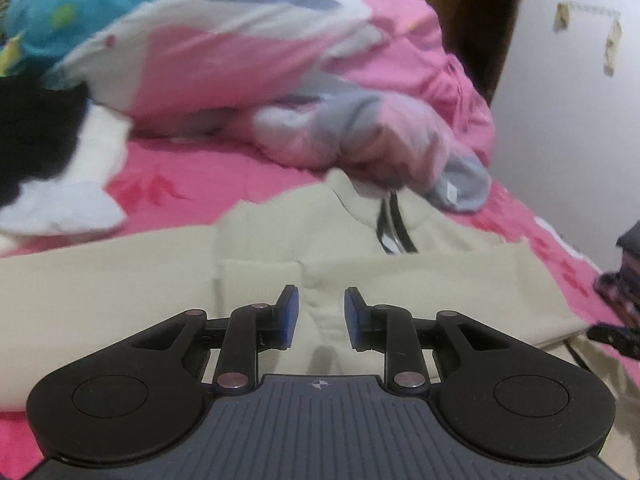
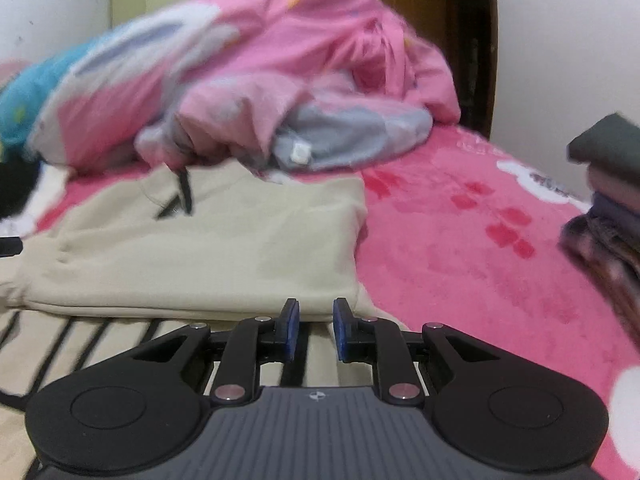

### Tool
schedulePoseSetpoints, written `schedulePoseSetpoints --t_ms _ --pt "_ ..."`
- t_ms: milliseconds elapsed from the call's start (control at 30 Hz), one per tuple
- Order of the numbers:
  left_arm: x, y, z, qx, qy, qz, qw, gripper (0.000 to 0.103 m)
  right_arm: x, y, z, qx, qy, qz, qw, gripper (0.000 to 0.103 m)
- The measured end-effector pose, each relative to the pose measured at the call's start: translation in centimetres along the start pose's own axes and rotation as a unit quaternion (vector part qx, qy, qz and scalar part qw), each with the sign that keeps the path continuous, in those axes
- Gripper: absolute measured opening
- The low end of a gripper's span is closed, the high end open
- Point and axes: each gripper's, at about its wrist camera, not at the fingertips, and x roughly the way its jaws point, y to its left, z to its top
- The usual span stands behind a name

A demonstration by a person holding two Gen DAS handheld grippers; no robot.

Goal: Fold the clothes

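Note:
A cream hoodie (image 1: 280, 276) with dark drawstrings (image 1: 394, 224) lies flat on the pink bed. My left gripper (image 1: 321, 316) hovers just over its near part, jaws apart, and the blue pads (image 1: 290, 316) hold nothing. In the right wrist view the same hoodie (image 2: 220, 248) lies ahead and to the left, folded to a straight right edge. My right gripper (image 2: 316, 328) sits at its near right corner over a cream cloth with black stripes (image 2: 100, 344). A narrow gap shows between its pads, with nothing gripped.
A heap of pink, white and grey bedding (image 1: 240, 60) rises behind the hoodie, beside a blue plush (image 1: 60, 12) and a black-and-white cloth (image 1: 40, 152). A stack of folded dark clothes (image 2: 608, 208) stands at the right on the pink sheet (image 2: 460, 240).

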Motion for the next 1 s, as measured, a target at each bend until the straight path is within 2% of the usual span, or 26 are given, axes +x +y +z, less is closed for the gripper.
schedulePoseSetpoints --t_ms 67,100,167,233,267,400,600,667,767,833,900,1000 --pt "1.3 -0.4 -0.5 0.005 0.010 0.004 0.9999 0.025 2.2 -0.4 -0.2 0.008 0.039 0.004 0.999 0.016" --pt "1.9 -0.4 -0.8 0.006 0.014 0.007 0.9999 0.025 2.5 -0.4 -0.5 0.005 0.043 0.006 0.999 0.016" --pt "2.8 -0.5 -1.3 0.007 0.021 0.015 0.9997 0.025 2.4 -0.4 -0.4 -0.004 0.038 0.004 0.999 0.015" --pt "3.3 -0.2 -1.7 0.001 0.024 0.017 0.9996 0.025 2.7 -1.1 0.0 -0.010 0.032 -0.026 0.999 0.011" --pt "3.5 -0.1 -1.8 -0.001 0.025 0.017 0.9995 0.025 2.9 -1.6 0.2 -0.010 0.029 -0.043 0.999 0.000" --pt "3.7 0.0 -2.0 0.002 0.029 0.013 0.9995 0.025 3.5 -4.4 0.1 0.051 0.021 -0.026 0.998 0.000" --pt "2.9 -0.7 -2.1 0.017 0.033 -0.008 0.9993 0.029 1.6 -4.6 0.1 0.046 -0.040 -0.067 0.996 0.000" --pt "3.0 -1.0 -2.4 0.030 0.033 -0.007 0.9990 0.029 2.5 -5.3 -0.1 0.063 -0.017 -0.061 0.996 0.000" --pt "3.3 -1.0 -2.7 0.030 0.036 -0.007 0.9989 0.029 4.0 -7.4 -0.3 0.117 0.023 -0.027 0.992 0.000" --pt "3.2 -0.7 -2.7 0.025 0.035 -0.011 0.9990 0.030 3.1 -8.4 -0.1 0.133 0.036 -0.008 0.990 0.000" --pt "3.2 -0.4 -2.7 0.019 0.036 -0.016 0.9991 0.030 1.6 -9.0 -0.1 0.118 0.048 -0.008 0.992 0.000" --pt "3.2 -0.1 -2.7 0.009 0.037 -0.022 0.9990 0.030 -1.4 -9.5 0.4 0.102 0.044 -0.040 0.993 0.001"
